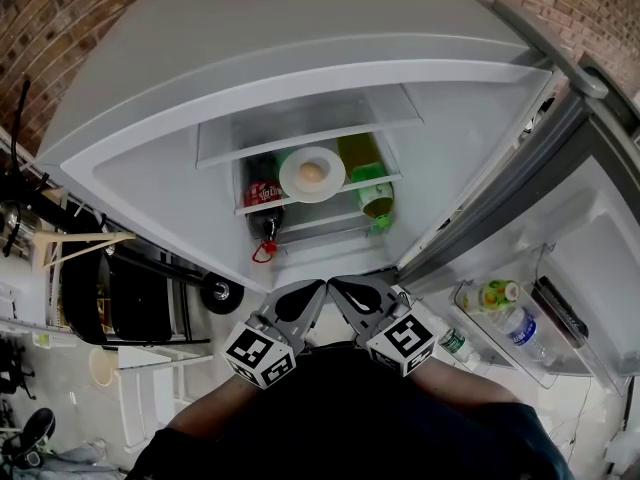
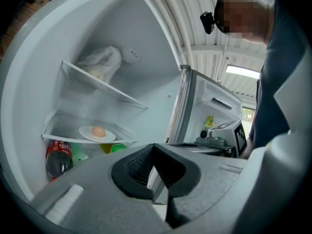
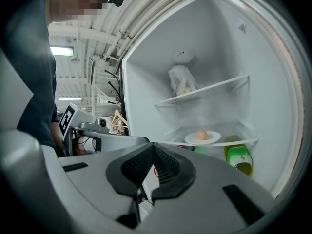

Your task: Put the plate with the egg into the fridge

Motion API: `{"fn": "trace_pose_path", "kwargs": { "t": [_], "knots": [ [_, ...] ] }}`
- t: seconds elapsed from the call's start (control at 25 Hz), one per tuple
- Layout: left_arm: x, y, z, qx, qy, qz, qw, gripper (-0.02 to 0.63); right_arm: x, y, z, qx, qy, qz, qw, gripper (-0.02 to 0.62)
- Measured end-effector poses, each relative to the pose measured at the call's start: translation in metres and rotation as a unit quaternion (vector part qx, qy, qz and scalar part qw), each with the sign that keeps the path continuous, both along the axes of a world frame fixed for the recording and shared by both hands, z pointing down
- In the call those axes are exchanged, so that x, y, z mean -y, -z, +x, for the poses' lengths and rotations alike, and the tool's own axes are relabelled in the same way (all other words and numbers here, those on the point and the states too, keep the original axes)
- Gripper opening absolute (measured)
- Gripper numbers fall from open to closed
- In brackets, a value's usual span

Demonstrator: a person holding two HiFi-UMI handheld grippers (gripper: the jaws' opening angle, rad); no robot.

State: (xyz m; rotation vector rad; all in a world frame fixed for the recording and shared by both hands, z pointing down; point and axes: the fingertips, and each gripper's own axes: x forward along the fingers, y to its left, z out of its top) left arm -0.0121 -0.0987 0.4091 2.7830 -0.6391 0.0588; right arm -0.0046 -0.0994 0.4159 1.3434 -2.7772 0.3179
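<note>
A white plate carrying a brown egg rests on a glass shelf inside the open fridge. The same plate and egg show in the left gripper view, and the plate with the egg shows in the right gripper view. Both grippers are pulled back near my body, outside the fridge. My left gripper is shut and empty, its pads meeting at the tip. My right gripper is shut and empty too.
A cola bottle and green bottles stand below the plate's shelf. A white bag lies on the upper shelf. The open fridge door at right holds bottles in its rack. A dark metal rack stands at left.
</note>
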Motion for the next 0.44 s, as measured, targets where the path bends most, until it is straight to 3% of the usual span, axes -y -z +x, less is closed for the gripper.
{"fn": "trace_pose_path", "kwargs": {
  "t": [0.44],
  "knots": [
    [-0.005, 0.0016, 0.0013, -0.002, 0.0, 0.005, 1.0, 0.005, -0.0044, -0.0006, 0.001, -0.005, -0.001, 0.003, 1.0, 0.009]
  ]
}}
